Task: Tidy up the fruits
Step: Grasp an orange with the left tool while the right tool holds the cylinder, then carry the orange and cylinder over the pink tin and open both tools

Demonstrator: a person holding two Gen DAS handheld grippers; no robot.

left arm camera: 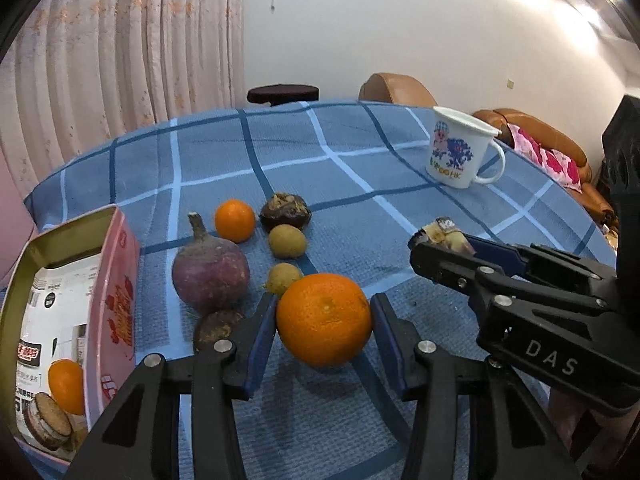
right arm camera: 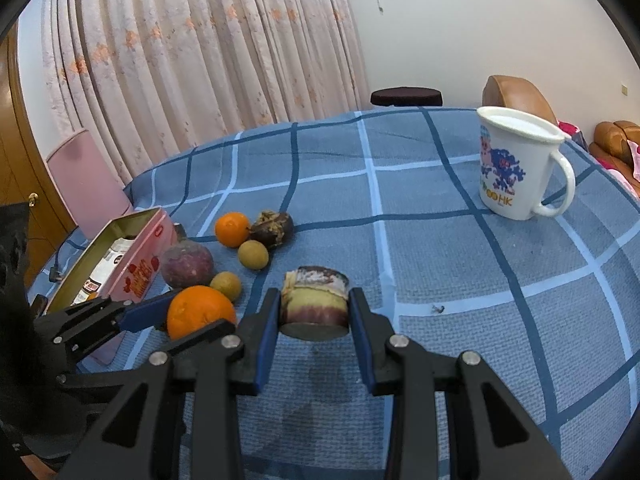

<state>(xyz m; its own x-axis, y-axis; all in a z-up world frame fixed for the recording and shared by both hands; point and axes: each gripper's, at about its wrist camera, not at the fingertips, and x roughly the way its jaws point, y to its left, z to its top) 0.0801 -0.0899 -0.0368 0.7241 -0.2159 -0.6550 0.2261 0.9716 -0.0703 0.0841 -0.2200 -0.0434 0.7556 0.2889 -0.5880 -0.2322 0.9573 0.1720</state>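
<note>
Large orange [left arm camera: 324,319] low centre of left wrist view, on counter [left arm camera: 360,184], clamped between pads of left tool [left arm camera: 325,322]. Right tool [right arm camera: 315,312] clamped on short cut chunk [right arm camera: 315,300], kind unclear. Behind: small orange [left arm camera: 235,220], purple root [left arm camera: 211,274], two brown fruits. Pink tin [left arm camera: 114,292] lower left, cut off by frame, contents partly hidden. Mug [left arm camera: 460,148] upper right.
</note>
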